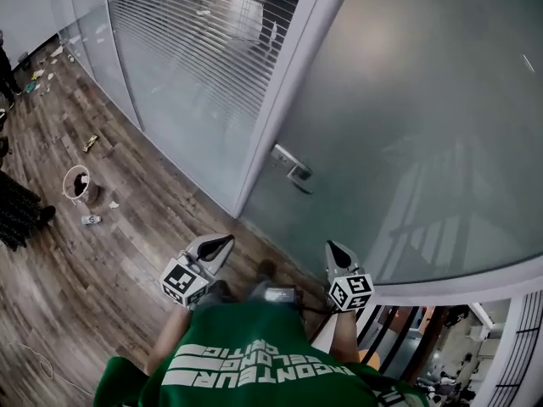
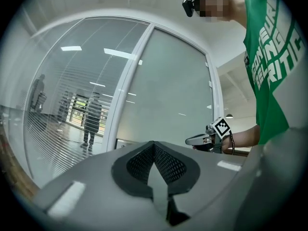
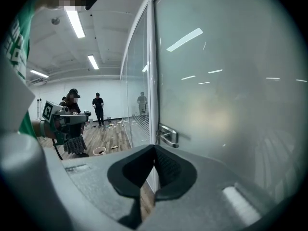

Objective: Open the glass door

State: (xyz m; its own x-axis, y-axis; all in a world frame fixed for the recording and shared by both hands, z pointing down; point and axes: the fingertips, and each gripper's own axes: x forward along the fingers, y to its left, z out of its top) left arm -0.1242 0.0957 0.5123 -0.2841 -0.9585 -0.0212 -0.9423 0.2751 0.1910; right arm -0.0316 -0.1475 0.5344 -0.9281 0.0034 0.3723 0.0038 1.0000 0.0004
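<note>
The silver lever handle (image 1: pixel 293 169) of the frosted glass door (image 1: pixel 407 100) lies at eleven o'clock from the right gripper (image 1: pixel 333 248), apparently not touched. The fingers of the right and of the left gripper (image 1: pixel 226 242) are clenched on nothing.

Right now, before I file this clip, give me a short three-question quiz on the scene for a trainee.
1. True or false: the right gripper is clamped on the door handle.
2. Where on the frosted glass door does the handle sit? A) at its edge, beside the white frame post; B) in the middle of the pane; C) at its top corner.
3. What is between the jaws of the left gripper?

Key:
1. False: it is apart from the handle, with its jaws shut on nothing.
2. A.
3. Nothing: its jaws are together.
</note>
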